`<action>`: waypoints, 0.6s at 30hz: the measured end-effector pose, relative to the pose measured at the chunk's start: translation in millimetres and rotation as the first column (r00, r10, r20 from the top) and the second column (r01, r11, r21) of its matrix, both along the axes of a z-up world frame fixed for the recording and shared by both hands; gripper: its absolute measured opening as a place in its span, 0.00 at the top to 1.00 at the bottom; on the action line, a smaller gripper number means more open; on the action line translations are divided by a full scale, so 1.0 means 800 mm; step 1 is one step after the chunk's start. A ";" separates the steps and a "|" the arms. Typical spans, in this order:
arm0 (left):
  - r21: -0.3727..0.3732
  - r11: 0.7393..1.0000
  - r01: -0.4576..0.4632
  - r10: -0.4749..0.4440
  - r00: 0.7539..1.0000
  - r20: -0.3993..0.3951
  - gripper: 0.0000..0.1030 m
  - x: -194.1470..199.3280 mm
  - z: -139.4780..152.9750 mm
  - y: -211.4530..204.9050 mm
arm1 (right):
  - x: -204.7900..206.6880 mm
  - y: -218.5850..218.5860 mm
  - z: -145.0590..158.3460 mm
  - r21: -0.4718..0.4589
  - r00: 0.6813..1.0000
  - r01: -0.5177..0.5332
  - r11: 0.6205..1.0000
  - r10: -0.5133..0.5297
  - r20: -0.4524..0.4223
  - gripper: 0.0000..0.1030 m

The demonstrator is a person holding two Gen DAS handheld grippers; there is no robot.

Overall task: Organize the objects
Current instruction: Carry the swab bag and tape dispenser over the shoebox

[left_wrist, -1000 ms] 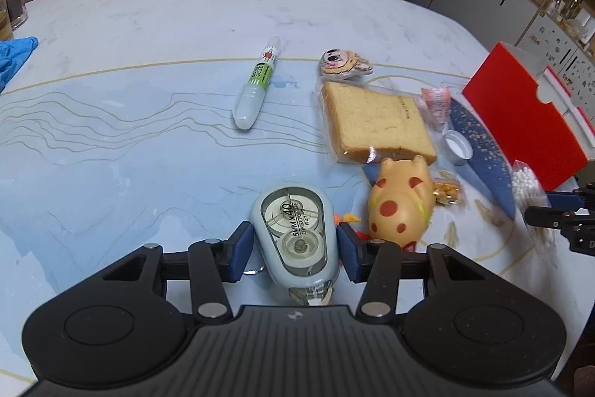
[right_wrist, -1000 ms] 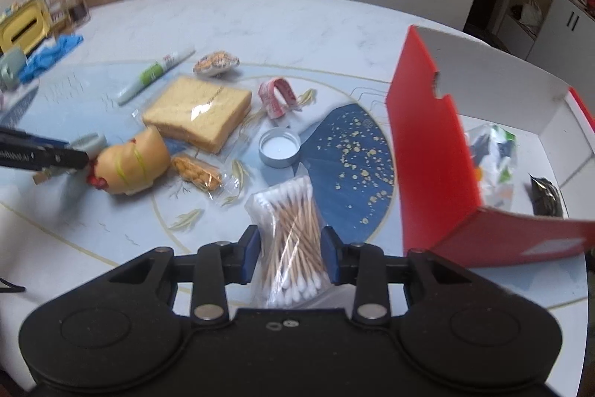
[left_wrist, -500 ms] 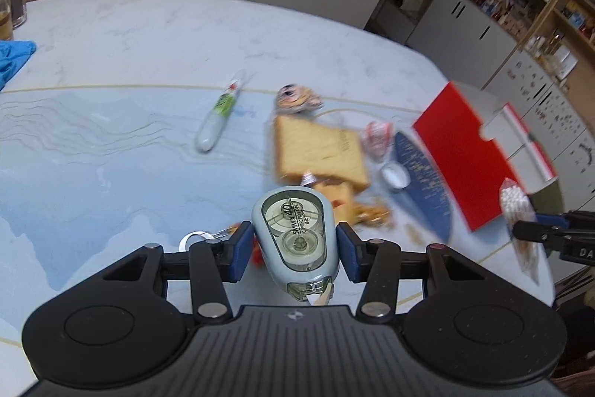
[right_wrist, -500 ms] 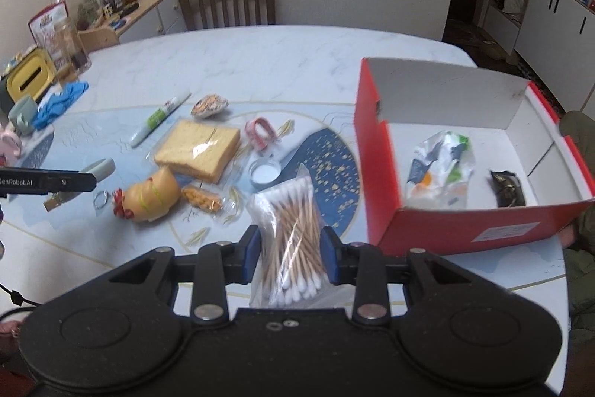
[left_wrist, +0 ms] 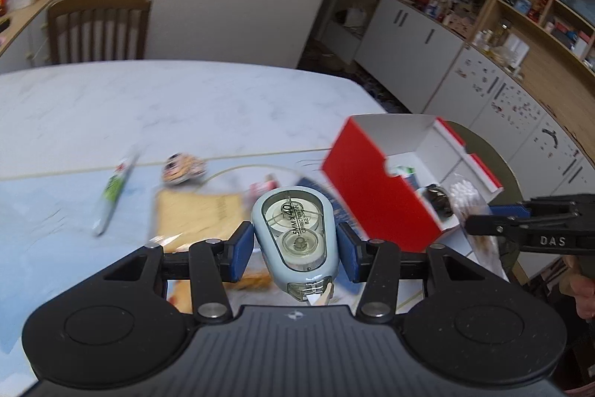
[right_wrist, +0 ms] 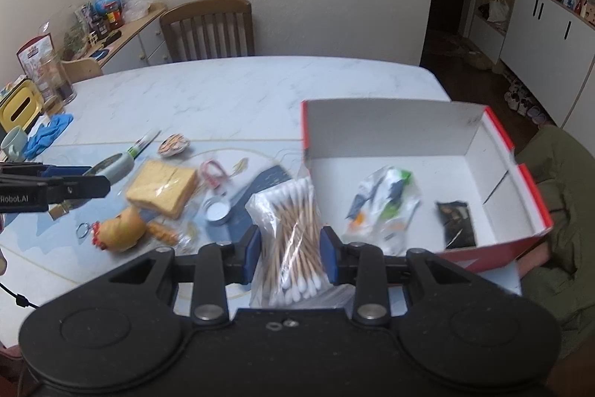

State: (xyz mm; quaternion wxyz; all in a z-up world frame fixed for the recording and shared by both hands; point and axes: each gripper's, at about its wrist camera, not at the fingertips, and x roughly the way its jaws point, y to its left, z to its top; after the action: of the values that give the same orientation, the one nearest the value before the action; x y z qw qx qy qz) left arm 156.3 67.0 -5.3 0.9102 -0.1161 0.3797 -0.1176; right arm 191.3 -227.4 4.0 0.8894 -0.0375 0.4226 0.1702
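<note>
My left gripper (left_wrist: 295,244) is shut on a pale blue correction tape dispenser (left_wrist: 296,234), held in the air above the table. In the right wrist view that dispenser (right_wrist: 113,167) shows at the left, above the clutter. My right gripper (right_wrist: 290,253) is shut on a clear bag of cotton swabs (right_wrist: 292,237), raised just left of the open red box (right_wrist: 498,144). From the left wrist view the right gripper (left_wrist: 483,220) hangs over the box's (left_wrist: 375,188) near corner. A printed plastic packet (right_wrist: 386,199) and a dark sachet (right_wrist: 455,224) lie inside the box.
On the table lie a bagged bread slice (right_wrist: 163,186), a chicken keychain (right_wrist: 121,229), a green marker (right_wrist: 143,144), a round tin lid (right_wrist: 217,211), a pink clip (right_wrist: 212,172) and a small patterned pouch (right_wrist: 173,144). A wooden chair (right_wrist: 208,28) stands behind. Blue gloves (right_wrist: 48,133) lie far left.
Both grippers have risen with their loads and swung toward the red box. The table objects look smaller and lower, and the box's inside has come into sight.
</note>
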 end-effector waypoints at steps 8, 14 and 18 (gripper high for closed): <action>0.020 0.995 0.101 -0.101 0.994 0.030 0.54 0.036 0.013 -0.093 | 0.034 -0.053 0.004 0.017 0.999 0.033 0.999 -0.034 0.020 0.67; 0.049 0.984 0.169 -0.171 0.984 0.049 0.54 0.063 0.023 -0.162 | 0.063 -0.096 0.001 0.043 0.997 0.078 0.996 -0.078 0.016 0.67; 0.080 0.975 0.207 -0.211 0.976 0.051 0.54 0.082 0.025 -0.203 | 0.088 -0.128 -0.003 0.065 0.991 0.130 0.989 -0.131 0.003 0.67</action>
State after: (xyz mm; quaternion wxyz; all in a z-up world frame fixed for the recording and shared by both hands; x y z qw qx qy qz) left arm 221.8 -95.5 14.4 0.9073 -0.0379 0.3670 -0.2019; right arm 261.5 -330.1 1.7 0.9008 0.0183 0.4154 0.1250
